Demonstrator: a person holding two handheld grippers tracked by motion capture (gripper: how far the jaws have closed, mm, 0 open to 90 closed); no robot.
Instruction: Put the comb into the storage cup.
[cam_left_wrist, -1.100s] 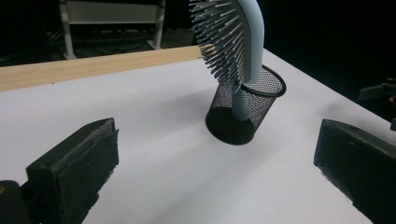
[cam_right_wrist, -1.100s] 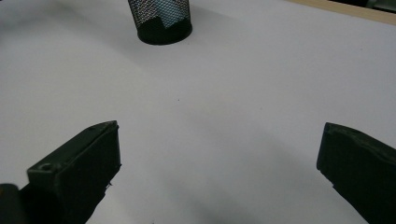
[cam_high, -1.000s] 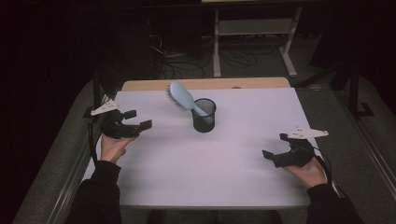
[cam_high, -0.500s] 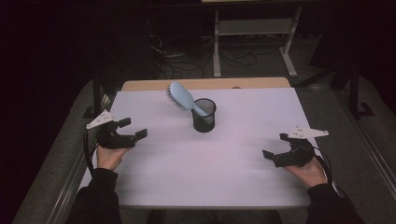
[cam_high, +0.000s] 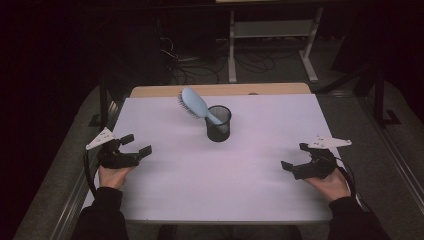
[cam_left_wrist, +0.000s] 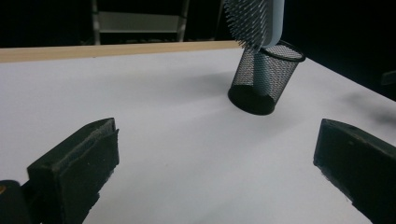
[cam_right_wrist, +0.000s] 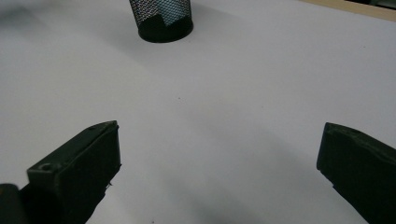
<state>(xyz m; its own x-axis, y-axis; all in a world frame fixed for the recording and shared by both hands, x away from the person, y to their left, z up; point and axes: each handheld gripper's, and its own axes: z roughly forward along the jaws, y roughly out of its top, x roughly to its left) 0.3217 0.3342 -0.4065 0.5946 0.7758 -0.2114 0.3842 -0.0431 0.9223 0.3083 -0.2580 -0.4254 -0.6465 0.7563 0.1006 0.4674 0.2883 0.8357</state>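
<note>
Between both wide-open claws — left claw (cam_high: 138, 143), right claw (cam_high: 294, 156) — stands the mesh cup (cam_high: 218, 123), well apart, holding a hairbrush (cam_high: 195, 103).

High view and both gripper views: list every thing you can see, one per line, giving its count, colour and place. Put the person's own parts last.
Hairbrush: one, light blue, handle down in the cup, head leaning out to the left.
Mesh cup: one, black, upright, mid-table toward the far edge.
Table: one, white top with a wooden far edge.
Shelf frame: one, pale, on the floor behind.
Left gripper: one, black, open, near left edge.
Right gripper: one, black, open, near right edge.
</note>
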